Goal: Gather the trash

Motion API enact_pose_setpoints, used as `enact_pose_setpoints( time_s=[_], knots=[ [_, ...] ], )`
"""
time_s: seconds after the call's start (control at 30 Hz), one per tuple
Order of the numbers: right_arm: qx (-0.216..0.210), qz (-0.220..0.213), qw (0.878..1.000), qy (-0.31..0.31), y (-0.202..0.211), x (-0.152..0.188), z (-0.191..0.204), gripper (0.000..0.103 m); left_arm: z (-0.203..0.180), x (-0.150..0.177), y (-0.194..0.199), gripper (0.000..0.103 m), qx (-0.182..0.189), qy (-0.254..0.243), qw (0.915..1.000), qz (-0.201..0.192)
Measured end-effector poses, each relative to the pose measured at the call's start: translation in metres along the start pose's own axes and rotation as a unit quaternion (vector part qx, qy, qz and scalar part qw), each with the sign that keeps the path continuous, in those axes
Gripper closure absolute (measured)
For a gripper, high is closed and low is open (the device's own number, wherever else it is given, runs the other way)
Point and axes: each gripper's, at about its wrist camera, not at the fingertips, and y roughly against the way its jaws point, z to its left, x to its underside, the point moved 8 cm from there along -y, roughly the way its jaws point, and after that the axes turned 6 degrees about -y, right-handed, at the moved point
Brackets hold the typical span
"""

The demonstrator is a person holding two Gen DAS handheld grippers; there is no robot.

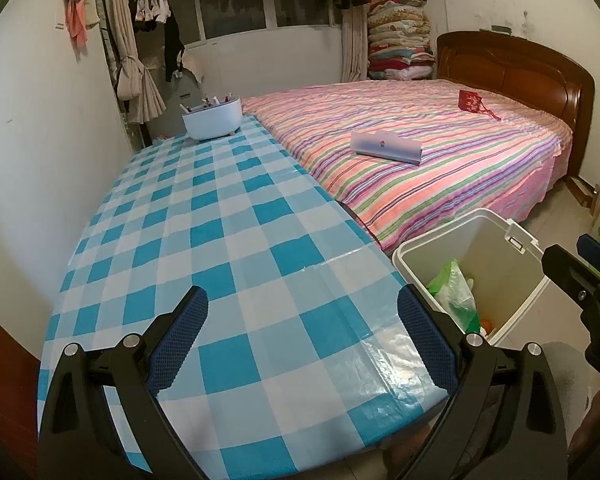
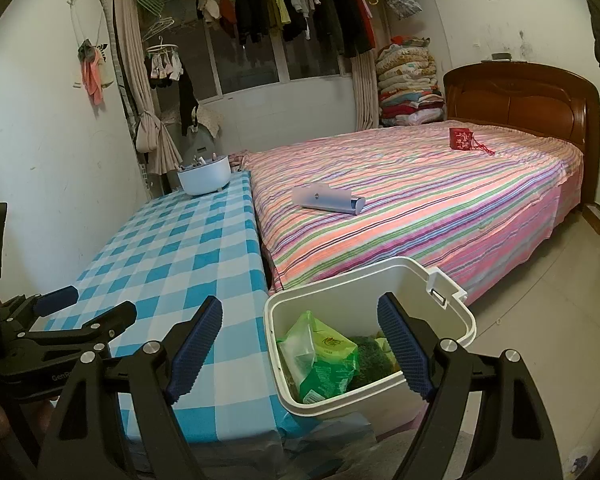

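From your left wrist, the left gripper (image 1: 302, 312) hangs spread wide and empty over the blue checked table (image 1: 220, 216), the striped bed (image 1: 420, 152) beyond. From your right wrist, the right gripper (image 2: 300, 320) gapes empty above the white bin (image 2: 444, 316) holding green wrappers (image 2: 324, 356); its deeper contents are hidden.

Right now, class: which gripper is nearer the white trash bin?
Right. The right gripper hovers over the white trash bin; the left gripper hangs above the checkered table beside it.
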Motion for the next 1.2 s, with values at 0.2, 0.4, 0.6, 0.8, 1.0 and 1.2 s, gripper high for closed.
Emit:
enact_pose_setpoints(
  time_s=[0.2,0.4,0.6,0.8,1.0,1.2],
  knots=[
    [0.000,0.000,1.000,-0.001,0.001,0.000,-0.001,0.025,0.000,-0.002,0.003,0.009,-0.003,-0.005,1.0000,-0.004],
    [-0.001,-0.001,1.000,-0.001,0.001,0.000,-0.001,0.025,-0.006,-0.001,0.003,0.009,0.004,-0.013,0.9999,0.000],
    [0.000,0.001,1.000,-0.001,0.001,0.000,-0.002,0.025,-0.010,-0.002,0.003,0.007,0.009,-0.017,0.9998,0.001],
    [0.000,0.000,1.000,-0.003,0.002,0.000,-0.003,0.025,-0.018,-0.001,0.001,0.006,0.023,-0.022,0.9995,0.006],
    [0.000,0.001,1.000,-0.007,0.003,-0.001,-0.007,0.025,-0.025,-0.001,0.002,0.006,0.037,-0.027,0.9989,0.004],
    [0.002,0.002,1.000,-0.011,0.004,-0.001,-0.010,0.025,-0.028,-0.005,0.006,0.006,0.044,-0.032,0.9985,-0.004]
  ],
)
